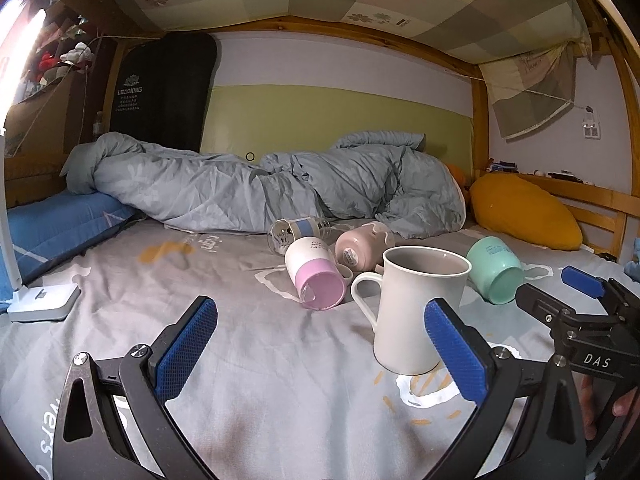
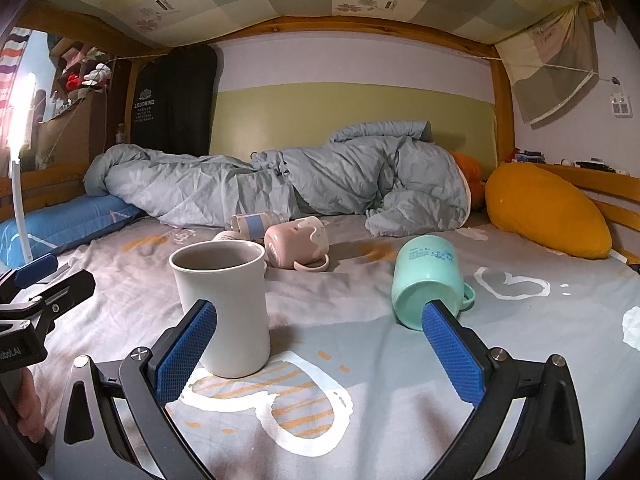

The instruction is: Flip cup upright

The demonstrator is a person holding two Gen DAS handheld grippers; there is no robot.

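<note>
Hovering, both jaws spread, right of upright white mug: mint cup lying sideways, light, slick—gripping rim wall.

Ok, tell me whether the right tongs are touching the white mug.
Apart. In the left wrist view the right tongs sit off to the right of the white mug, with grey bedsheet between them; their jaws are open and empty.

Bed sheet: white mug upright; pink-white cup, pink mug, teal cup, glass bottle lying; left gripper spread, empty.
</note>
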